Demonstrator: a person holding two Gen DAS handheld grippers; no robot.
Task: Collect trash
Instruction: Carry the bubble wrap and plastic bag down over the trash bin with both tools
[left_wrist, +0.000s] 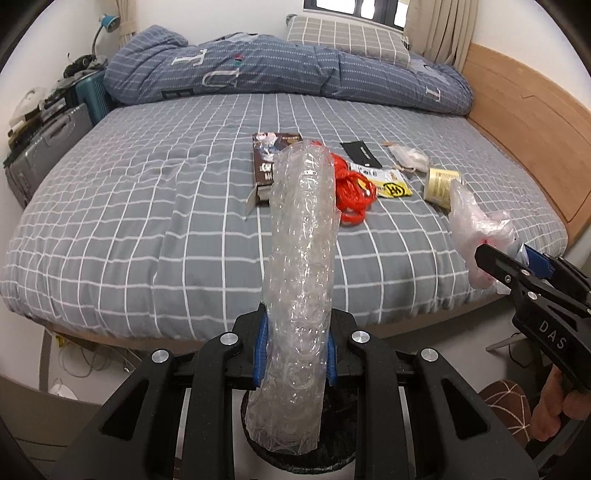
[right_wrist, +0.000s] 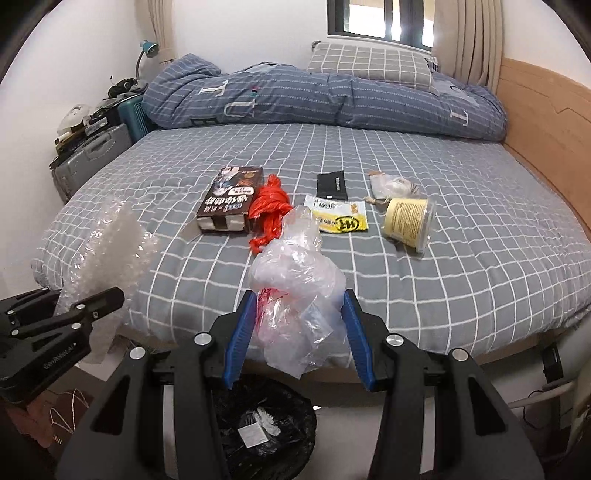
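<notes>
My left gripper (left_wrist: 294, 350) is shut on a long roll of bubble wrap (left_wrist: 301, 266) that stands upright between its blue pads, above a black-lined trash bin (left_wrist: 332, 458). My right gripper (right_wrist: 301, 332) is shut on a crumpled clear plastic bag (right_wrist: 295, 284), held over the same bin (right_wrist: 266, 432); it also shows in the left wrist view (left_wrist: 506, 266). On the bed lie a brown box (right_wrist: 231, 199), a red plastic bag (right_wrist: 267, 212), a yellow wrapper (right_wrist: 338, 216), a black card (right_wrist: 331, 184), a yellow cup (right_wrist: 408, 221) and a small clear packet (right_wrist: 391, 186).
The grey checked bed (right_wrist: 461, 277) has a rolled blue duvet (right_wrist: 314, 99) and a pillow (right_wrist: 369, 64) at the far side, and a wooden headboard (right_wrist: 546, 122) on the right. Suitcases and clutter (right_wrist: 92, 147) stand at the left. Cables lie on the floor.
</notes>
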